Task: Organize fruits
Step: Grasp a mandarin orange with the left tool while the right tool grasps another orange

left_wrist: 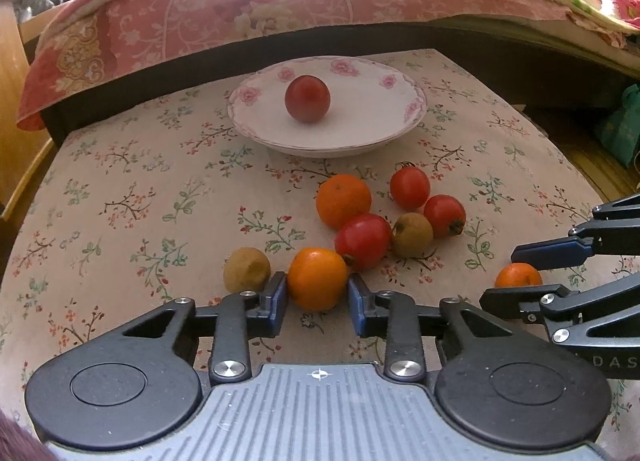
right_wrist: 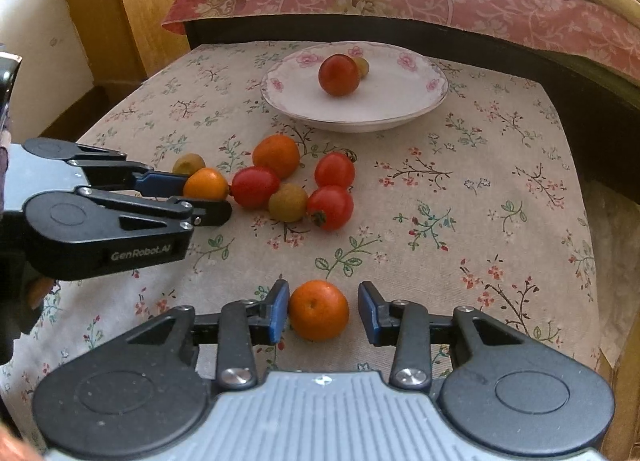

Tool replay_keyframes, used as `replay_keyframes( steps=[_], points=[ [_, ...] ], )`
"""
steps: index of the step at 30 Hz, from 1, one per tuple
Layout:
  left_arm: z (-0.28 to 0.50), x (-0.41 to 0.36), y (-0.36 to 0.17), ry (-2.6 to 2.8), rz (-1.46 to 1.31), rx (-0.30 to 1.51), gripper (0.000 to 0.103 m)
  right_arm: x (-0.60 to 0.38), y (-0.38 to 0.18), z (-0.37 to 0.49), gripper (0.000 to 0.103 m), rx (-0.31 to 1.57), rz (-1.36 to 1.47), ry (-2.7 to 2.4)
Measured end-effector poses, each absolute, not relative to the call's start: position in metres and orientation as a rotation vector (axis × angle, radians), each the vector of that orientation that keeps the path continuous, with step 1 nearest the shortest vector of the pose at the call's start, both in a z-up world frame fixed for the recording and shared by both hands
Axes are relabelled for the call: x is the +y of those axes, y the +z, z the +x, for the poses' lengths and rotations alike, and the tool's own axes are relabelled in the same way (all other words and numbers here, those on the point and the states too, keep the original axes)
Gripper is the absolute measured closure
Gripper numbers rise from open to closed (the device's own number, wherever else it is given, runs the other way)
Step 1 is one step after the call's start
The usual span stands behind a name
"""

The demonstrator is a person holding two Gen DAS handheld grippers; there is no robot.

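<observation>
Left gripper [left_wrist: 317, 289] is bracketing an orange [left_wrist: 317, 278] beside the fruit cluster, pads touching or nearly so, can't tell if gripping; right gripper [right_wrist: 323, 312] is sitting spread around another orange [right_wrist: 318, 309], right pad clear; plate [left_wrist: 400, 129] is holding a tomato [left_wrist: 307, 98].

Your left gripper [left_wrist: 317, 292] brackets an orange [left_wrist: 317, 278], pads touching or nearly so. Beyond it lies a fruit cluster [left_wrist: 384, 217]; one tomato [left_wrist: 307, 98] sits in the floral plate [left_wrist: 256, 117].
</observation>
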State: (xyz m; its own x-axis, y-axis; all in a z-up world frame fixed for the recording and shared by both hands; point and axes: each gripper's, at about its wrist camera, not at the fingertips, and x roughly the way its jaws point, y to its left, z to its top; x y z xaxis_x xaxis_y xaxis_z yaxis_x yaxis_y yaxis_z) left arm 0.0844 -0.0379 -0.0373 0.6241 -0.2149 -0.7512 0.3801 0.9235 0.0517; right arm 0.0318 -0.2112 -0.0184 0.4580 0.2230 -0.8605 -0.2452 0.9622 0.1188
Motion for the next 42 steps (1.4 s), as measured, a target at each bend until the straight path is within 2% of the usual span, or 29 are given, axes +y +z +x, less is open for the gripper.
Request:
replay_keyframes(
  steps=[13,17,21,25,32,34,37,42],
  points=[
    [0.05,-0.035,-0.031,-0.422,0.262,0.841,0.063,-0.212,-0.017,0.026,0.062,1.062,-0.042,0.299],
    [0.048,-0.034,-0.034,-0.422,0.275,0.851,0.061,-0.209,-0.017,0.027,0.057,1.063,-0.052,0.306],
    [0.048,-0.036,-0.031,-0.419,0.281,0.838,0.042,-0.209,-0.017,0.027,0.056,1.059,-0.056,0.31],
    [0.048,-0.038,-0.034,-0.423,0.293,0.83,0.041,-0.209,-0.017,0.027,0.056,1.057,-0.061,0.312],
    [0.049,-0.038,-0.037,-0.426,0.284,0.838,0.046,-0.206,-0.017,0.026,0.057,1.055,-0.077,0.311],
    [0.051,-0.038,-0.037,-0.422,0.279,0.841,0.053,-0.206,-0.016,0.026,0.057,1.057,-0.078,0.304],
    [0.052,-0.038,-0.037,-0.428,0.263,0.854,0.063,-0.206,-0.014,0.027,0.069,1.053,-0.092,0.291],
    [0.051,-0.039,-0.036,-0.429,0.272,0.862,0.063,-0.206,-0.013,0.028,0.07,1.05,-0.09,0.28]
  ],
)
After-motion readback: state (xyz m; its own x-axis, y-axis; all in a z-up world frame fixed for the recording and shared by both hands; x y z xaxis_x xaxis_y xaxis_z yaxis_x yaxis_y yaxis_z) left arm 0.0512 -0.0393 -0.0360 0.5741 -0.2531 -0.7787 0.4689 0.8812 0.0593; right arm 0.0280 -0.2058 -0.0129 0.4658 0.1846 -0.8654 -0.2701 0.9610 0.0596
